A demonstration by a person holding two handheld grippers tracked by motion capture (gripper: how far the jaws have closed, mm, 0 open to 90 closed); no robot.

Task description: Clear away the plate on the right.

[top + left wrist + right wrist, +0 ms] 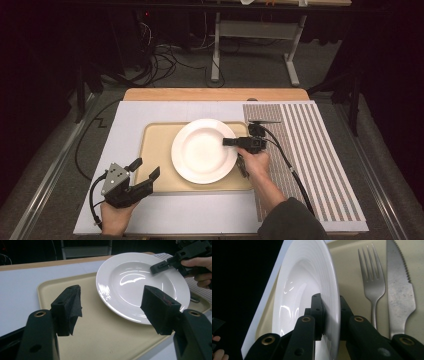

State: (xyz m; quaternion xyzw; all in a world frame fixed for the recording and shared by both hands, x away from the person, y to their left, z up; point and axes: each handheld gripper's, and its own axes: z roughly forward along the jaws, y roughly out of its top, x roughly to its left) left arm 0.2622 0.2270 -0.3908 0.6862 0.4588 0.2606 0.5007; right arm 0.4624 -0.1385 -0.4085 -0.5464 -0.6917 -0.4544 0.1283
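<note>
The right gripper [329, 315] has its black jaws clamped on the thin rim of a glossy white round plate [202, 150]. The plate lies on a matte beige tray [155, 150], apparently lifted slightly at that edge. Beside it lie a dull steel fork [372, 277] and a serrated knife [399, 290]. The left gripper [110, 307], its pads cloth-wrapped, gapes wide over the tray's near corner.

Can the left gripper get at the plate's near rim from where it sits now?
Probably yes. The left gripper is open at the tray's corner, nothing lying between it and the plate. The right gripper pinches the opposite rim.
</note>
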